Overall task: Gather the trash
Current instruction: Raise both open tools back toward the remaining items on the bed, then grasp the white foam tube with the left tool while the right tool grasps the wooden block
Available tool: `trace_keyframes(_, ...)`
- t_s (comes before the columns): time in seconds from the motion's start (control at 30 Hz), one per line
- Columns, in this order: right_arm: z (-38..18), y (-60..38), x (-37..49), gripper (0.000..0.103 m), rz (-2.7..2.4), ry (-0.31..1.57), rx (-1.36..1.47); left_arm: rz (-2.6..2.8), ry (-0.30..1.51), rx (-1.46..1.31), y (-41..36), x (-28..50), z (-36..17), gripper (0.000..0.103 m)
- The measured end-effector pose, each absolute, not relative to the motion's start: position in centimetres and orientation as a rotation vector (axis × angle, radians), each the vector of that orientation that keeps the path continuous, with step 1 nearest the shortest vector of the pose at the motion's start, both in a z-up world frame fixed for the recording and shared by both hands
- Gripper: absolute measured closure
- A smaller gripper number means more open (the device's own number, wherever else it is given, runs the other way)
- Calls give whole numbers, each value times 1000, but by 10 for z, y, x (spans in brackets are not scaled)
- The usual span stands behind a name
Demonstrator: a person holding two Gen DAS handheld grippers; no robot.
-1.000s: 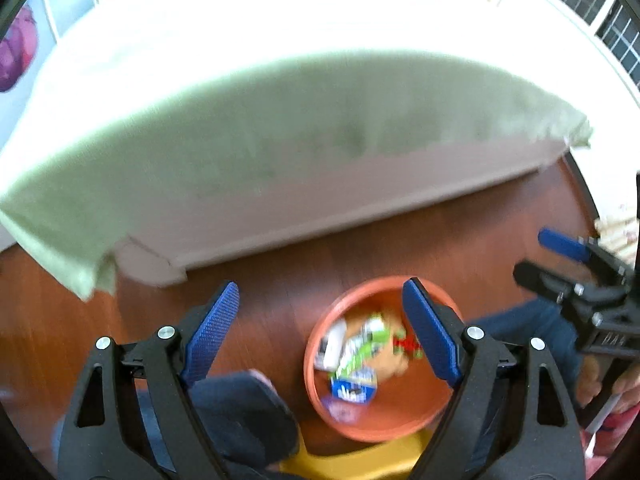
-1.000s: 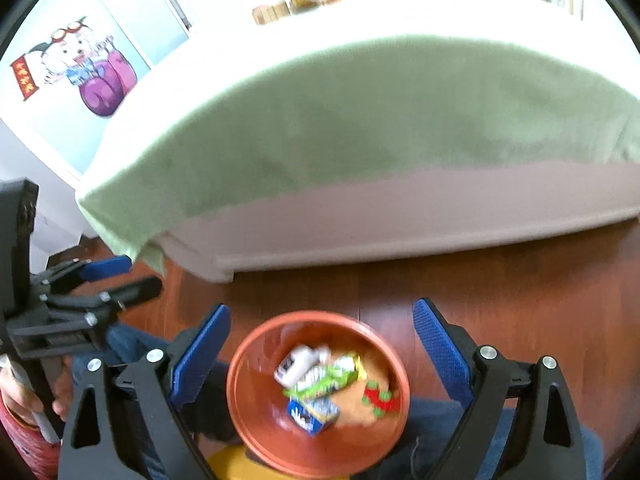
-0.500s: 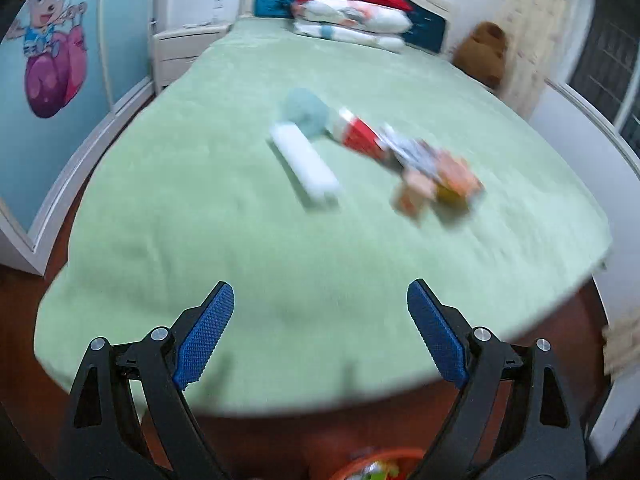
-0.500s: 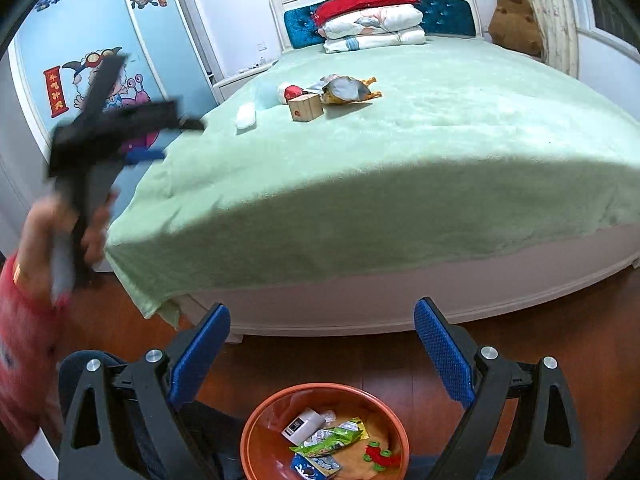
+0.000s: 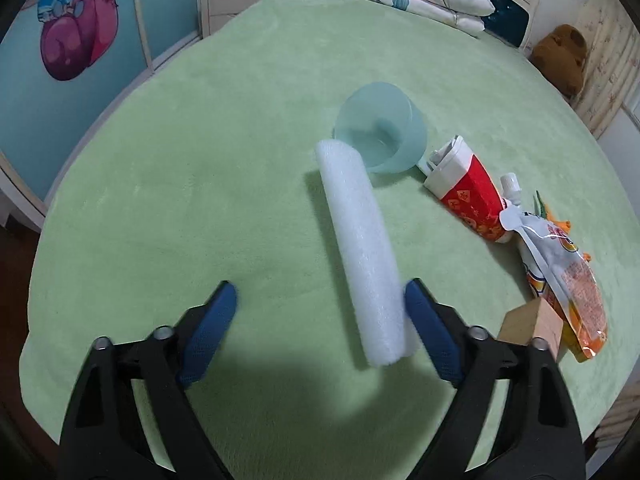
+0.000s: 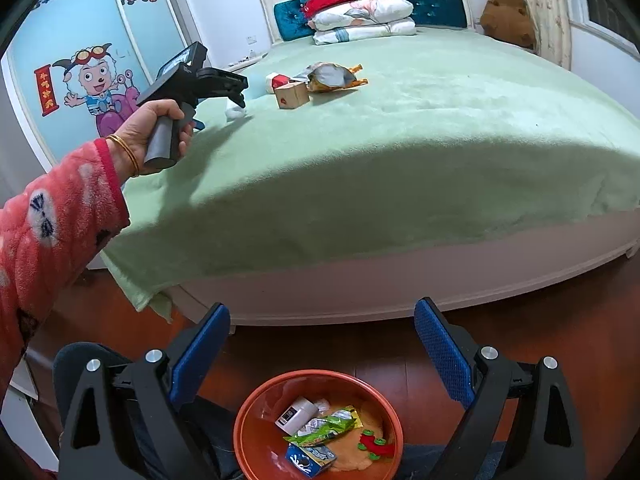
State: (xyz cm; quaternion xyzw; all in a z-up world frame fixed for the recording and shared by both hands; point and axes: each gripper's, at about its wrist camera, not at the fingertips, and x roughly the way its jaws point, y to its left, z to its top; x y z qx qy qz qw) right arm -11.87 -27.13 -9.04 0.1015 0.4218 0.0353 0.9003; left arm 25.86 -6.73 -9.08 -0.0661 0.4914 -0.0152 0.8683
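White foam roll (image 5: 366, 248), long and tubular, lies mid-frame on the green bed (image 5: 200, 184); my left gripper (image 5: 320, 328), spread but just been closing, straddles its near end.

Left finger pad (image 5: 206, 340) of the left gripper (image 5: 320, 328): blurred. Wooden block (image 5: 532, 326) at lower right: partly hidden behind the gripper arm. In the right wrist view, white foam roll (image 6: 236, 110) mostly hidden behind that gripper. Orange bowl (image 6: 256, 412) cut off by the bottom edge. Print on wrappers (image 6: 320, 434) too small to read.
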Motion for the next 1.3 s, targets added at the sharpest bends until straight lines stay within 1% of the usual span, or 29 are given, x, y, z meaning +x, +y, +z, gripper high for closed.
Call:
trace_keyframes(0.03, -91, -272, -118, 11, 74, 875, 212, -40, 1019, -133, -69, 256, -89, 55)
trace_keyframes(0.1, -94, -271, -116, 11, 78, 885, 216, -94, 1004, -133, -76, 249, -83, 78)
trace_keyframes(0.2, -95, -267, -112, 11, 92, 887, 215, -94, 967, -74, -81, 238, -73, 79)
trace_keyframes(0.47, -91, -259, -106, 11, 117, 880, 214, -177, 886, -55, -76, 201, -53, 81)
trace_keyframes(0.67, -89, -256, -100, 11, 123, 883, 227, -261, 817, -50, -60, 150, -39, 81)
trace_keyframes(0.87, -89, -249, -87, 11, 143, 891, 221, -317, 774, -37, -31, 79, -36, 81)
trace_keyframes(1.07, -70, -241, -42, 11, 161, 820, 218, -333, 776, -28, 0, 9, -50, 81)
trace_keyframes(1.3, -49, -226, 45, 11, 148, 746, 234, -296, 800, -53, 27, -40, -67, 81)
